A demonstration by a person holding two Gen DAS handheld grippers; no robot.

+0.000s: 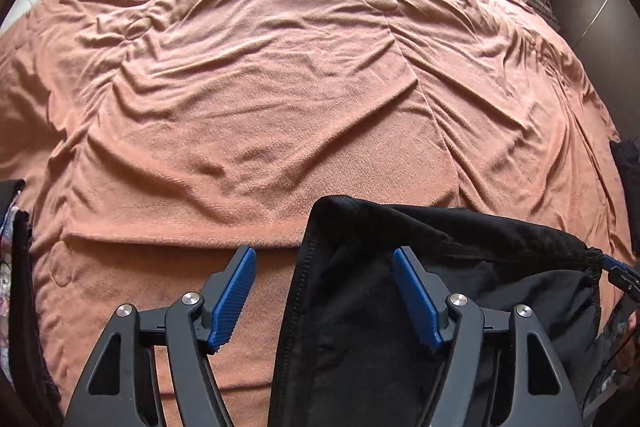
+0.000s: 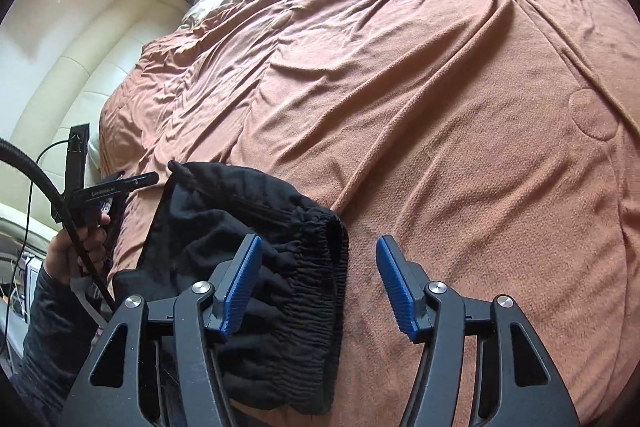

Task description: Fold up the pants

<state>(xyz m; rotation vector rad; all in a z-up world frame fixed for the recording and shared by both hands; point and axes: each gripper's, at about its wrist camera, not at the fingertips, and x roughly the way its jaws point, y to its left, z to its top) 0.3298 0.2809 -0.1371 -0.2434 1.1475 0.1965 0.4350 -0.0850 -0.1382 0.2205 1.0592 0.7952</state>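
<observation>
1. Two pairs of tongs are in play, both with their blue pads spread wide and holding nothing. The left tongs [image 1: 324, 293] straddle one edge of the black pants [image 1: 460, 287], with only their right pad over the dark cloth. The right tongs [image 2: 318, 283] straddle the other side, with the gathered elastic waistband [image 2: 316, 291] lying between the pads and partly under the left one.

2. The pants lie bunched at the near edge of the bed, on the brown blanket [image 1: 280, 87]. They look crumpled rather than spread, so I judge the folding has barely begun and the step in hand is to take hold at two points.

3. To do it well, each pair should close on a single clear edge, not a loose wad. The right tongs are well placed for the waistband; the left could shift further onto the stitched seam [image 1: 298, 307] so that both pads meet cloth.

4. Bite only the pants. The blanket is soft and wrinkled just beneath, and a deep reach may pinch it too.

5. Once both hold, lifting and drawing the two grips apart should let the legs hang straight before laying them out on the open blanket beyond.

6. The person's left hand [image 2: 80, 239] on its handle shows only in the right view.
</observation>
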